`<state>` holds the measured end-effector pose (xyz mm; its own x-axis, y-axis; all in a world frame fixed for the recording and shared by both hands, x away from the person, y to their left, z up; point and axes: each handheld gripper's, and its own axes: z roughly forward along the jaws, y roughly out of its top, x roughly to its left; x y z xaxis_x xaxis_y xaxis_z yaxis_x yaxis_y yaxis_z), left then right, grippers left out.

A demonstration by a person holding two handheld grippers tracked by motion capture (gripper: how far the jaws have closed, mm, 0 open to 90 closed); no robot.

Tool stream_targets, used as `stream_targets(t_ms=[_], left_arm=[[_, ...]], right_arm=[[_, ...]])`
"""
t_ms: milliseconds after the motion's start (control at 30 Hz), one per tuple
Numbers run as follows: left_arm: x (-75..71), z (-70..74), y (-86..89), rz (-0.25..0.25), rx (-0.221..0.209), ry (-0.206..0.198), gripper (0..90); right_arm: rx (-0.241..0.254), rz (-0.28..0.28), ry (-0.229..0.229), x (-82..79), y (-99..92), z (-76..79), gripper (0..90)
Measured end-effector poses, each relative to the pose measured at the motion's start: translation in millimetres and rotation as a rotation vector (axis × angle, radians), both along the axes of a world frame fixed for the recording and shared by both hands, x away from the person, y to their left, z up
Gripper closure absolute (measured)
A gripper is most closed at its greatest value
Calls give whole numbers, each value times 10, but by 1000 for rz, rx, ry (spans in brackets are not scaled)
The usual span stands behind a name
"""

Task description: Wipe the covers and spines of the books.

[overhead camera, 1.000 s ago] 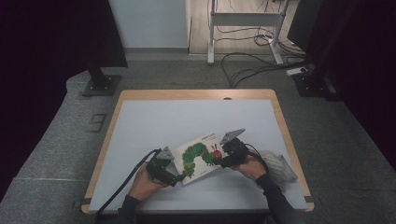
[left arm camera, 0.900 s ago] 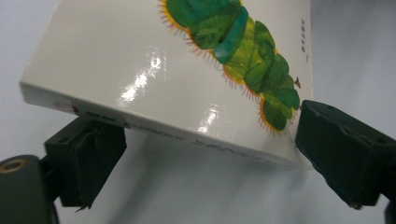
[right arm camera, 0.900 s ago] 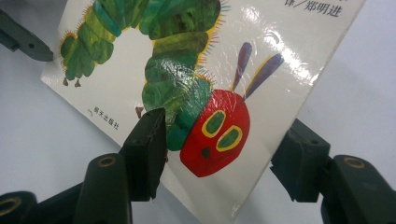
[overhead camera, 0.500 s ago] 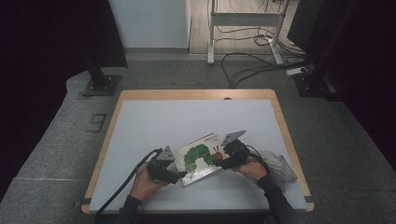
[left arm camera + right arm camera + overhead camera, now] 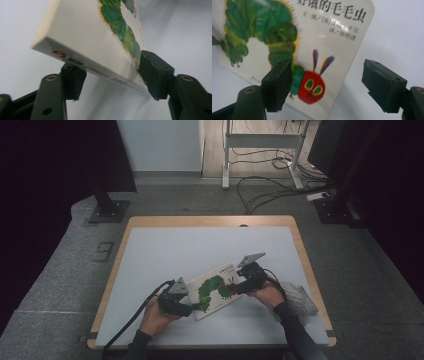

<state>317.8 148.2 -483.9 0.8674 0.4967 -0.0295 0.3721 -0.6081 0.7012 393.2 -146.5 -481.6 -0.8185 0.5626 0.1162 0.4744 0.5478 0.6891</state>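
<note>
1. The left gripper point(image 5: 192, 308) is seen at 7 o'clock on the table point(image 5: 165, 250); its jaws have just been closing and are now pressed on the spine corner of the caterpillar picture book point(image 5: 216, 291), one pad on the cover, one beneath.
2. The right gripper point(image 5: 239, 287) stands at the book's 3 o'clock edge; its jaws have just been opening, and the red-faced corner lies between them with the outer pad clear.
3. A handover is judged to be in hand: the book is now carried by the left grip, tilted off the table.
4. A crinkled clear bag point(image 5: 300, 297) lies at 4 o'clock, apart.
</note>
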Motion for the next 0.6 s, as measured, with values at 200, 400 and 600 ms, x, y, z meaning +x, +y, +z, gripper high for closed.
stream_targets(t_ms=[200,400,600], left_arm=[[30,48,15,5,-16,29,457],[35,100,17,3,-25,49,521],[42,176,27,-7,-45,52,638]], right_arm=[[81,35,46,70,-5,10,358],[91,38,47,42,-31,69,391],[91,35,9,-3,-42,133,403]])
